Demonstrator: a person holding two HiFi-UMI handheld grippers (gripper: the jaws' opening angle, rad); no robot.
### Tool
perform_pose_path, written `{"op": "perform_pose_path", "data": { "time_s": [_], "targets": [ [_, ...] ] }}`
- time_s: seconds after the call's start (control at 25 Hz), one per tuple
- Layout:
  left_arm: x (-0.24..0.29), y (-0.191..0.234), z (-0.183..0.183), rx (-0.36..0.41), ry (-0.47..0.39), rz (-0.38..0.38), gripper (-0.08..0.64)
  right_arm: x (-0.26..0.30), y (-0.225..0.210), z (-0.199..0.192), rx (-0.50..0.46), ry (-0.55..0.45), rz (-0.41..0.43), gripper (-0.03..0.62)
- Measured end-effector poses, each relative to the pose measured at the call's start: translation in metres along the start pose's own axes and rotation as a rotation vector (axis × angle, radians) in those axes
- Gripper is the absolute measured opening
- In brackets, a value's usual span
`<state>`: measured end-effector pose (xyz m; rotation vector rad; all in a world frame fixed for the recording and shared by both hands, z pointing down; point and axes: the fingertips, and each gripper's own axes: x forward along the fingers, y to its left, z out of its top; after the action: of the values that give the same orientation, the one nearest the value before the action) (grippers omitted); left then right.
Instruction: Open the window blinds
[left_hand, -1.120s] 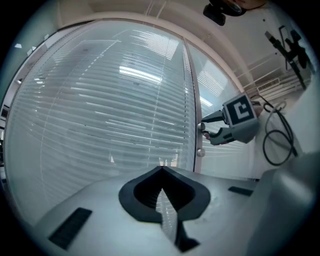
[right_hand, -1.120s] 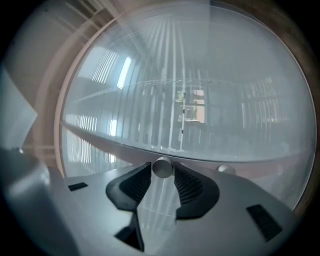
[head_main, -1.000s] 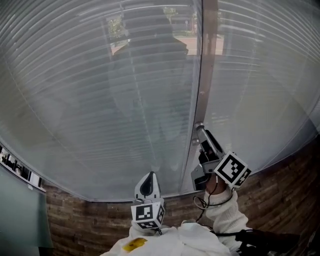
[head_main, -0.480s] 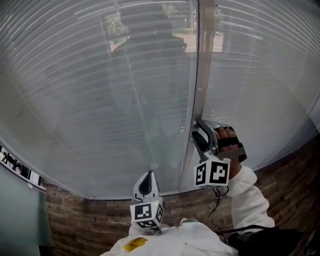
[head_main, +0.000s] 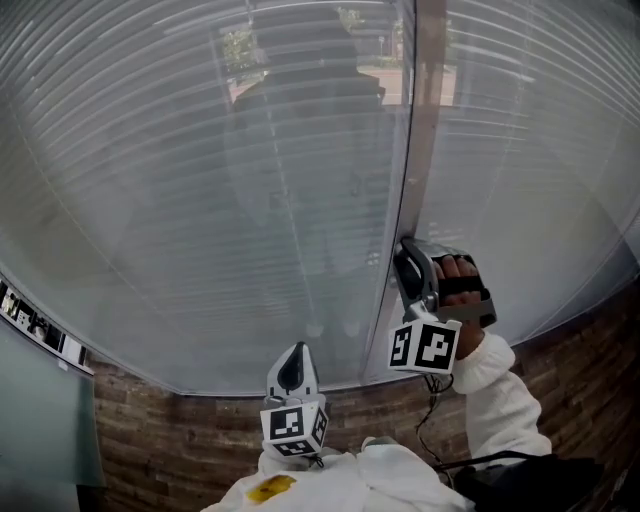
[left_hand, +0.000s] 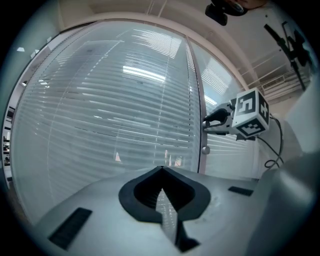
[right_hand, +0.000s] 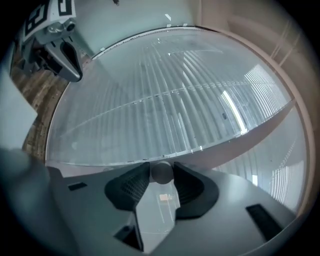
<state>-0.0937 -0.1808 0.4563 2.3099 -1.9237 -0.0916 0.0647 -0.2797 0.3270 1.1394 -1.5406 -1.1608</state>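
Grey horizontal blinds (head_main: 230, 190) sit behind glass on both sides of a vertical frame post (head_main: 425, 140). My right gripper (head_main: 405, 250) reaches the post from the lower right, with a hand on top of it. In the right gripper view a small round knob (right_hand: 161, 173) sits between the pads (right_hand: 140, 181), which touch it on both sides. The jaws of the right gripper (right_hand: 161, 168) have just been closing on it. My left gripper (head_main: 293, 372) is low at the centre, shut and empty, apart from the glass. In the left gripper view its jaws meet at the tip (left_hand: 162, 169).
A brown brick wall (head_main: 150, 440) runs under the window. A ledge with small items (head_main: 30, 325) is at the left edge. Another small round knob (left_hand: 205, 149) hangs on the post below the right gripper (left_hand: 207, 120). A cable (head_main: 430, 425) trails from the right gripper.
The right gripper has rolled, so its marker cube went from the right side to underneath and the hand came on top. Its tip stays at the post. The left gripper has not moved.
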Motion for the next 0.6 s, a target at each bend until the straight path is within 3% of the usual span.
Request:
{"op": "perform_pose_path", "data": {
  "time_s": [0.08,0.32,0.6],
  "targets": [
    [0.001,-0.0004,0.0009,-0.001,-0.003,-0.002,-0.002,0.0005,-0.0021,-0.0007,-0.013,0.015,-0.023,0.138],
    [0.0032,-0.0008,0.0019,0.002,-0.005,-0.009,-0.002,0.0008,-0.0024,-0.001,-0.019,0.029,-0.045,0.135],
    [0.0042,-0.0005,0.002,0.003,-0.005,-0.014,-0.002,0.0003,-0.0037,-0.0006,0.06,0.025,-0.044,0.133]
  ]
}}
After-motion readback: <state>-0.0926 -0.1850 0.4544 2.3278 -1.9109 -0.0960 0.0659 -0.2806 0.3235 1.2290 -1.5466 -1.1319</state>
